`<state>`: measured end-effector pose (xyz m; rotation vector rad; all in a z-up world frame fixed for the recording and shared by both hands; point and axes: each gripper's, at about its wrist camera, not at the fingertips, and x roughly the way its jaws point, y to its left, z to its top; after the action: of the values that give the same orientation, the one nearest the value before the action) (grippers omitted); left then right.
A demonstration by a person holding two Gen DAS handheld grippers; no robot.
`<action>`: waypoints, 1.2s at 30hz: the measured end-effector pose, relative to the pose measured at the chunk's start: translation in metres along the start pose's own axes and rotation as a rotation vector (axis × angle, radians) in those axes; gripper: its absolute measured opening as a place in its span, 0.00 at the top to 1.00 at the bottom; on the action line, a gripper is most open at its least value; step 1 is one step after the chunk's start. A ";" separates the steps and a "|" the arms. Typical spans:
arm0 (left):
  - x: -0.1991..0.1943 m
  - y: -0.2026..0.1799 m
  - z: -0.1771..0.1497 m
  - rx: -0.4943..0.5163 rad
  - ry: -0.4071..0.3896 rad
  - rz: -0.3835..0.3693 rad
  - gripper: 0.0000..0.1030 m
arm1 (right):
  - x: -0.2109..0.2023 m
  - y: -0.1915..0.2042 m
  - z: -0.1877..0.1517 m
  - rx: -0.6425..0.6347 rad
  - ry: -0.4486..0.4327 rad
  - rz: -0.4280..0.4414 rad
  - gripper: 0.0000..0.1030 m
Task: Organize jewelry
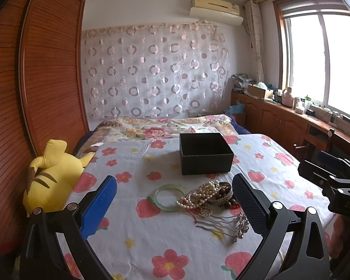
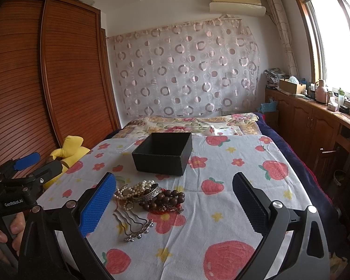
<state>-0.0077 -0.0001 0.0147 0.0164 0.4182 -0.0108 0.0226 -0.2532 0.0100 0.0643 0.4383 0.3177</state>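
Observation:
A black open box (image 1: pixel 205 154) (image 2: pixel 163 152) stands on the strawberry-print cloth, empty as far as I can see. In front of it lies a jewelry heap: a pale green bangle (image 1: pixel 168 197), a pearl strand (image 1: pixel 204 193) (image 2: pixel 137 190), a silver bracelet (image 2: pixel 151 193), brown wooden beads (image 2: pixel 168 198) and a metal hair comb (image 1: pixel 231 225) (image 2: pixel 134 227). My left gripper (image 1: pixel 175 200) is open, hovering above the bangle and pearls. My right gripper (image 2: pixel 175 200) is open too, with the heap by its left finger. Neither holds anything.
A yellow plush toy (image 1: pixel 51 177) lies at the bed's left edge beside the wooden wardrobe (image 1: pixel 46 70). A wooden cabinet (image 2: pixel 315 121) with clutter runs under the window on the right. A folded floral quilt (image 1: pixel 163 128) lies behind the box.

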 end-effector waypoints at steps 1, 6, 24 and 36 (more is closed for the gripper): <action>-0.001 0.000 0.001 0.000 -0.001 -0.001 0.07 | 0.000 0.000 0.000 0.000 -0.001 0.000 0.02; 0.000 -0.001 0.000 0.000 0.002 -0.002 0.07 | 0.001 0.000 -0.001 0.000 -0.002 0.000 0.02; 0.000 -0.003 -0.001 0.004 0.005 -0.003 0.07 | 0.004 -0.003 -0.003 0.002 -0.002 0.001 0.02; 0.025 0.004 -0.029 0.003 0.109 -0.025 0.07 | 0.015 0.004 -0.009 -0.040 0.079 0.102 0.05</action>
<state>0.0034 0.0043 -0.0216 0.0149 0.5277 -0.0356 0.0302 -0.2444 -0.0040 0.0349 0.5080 0.4302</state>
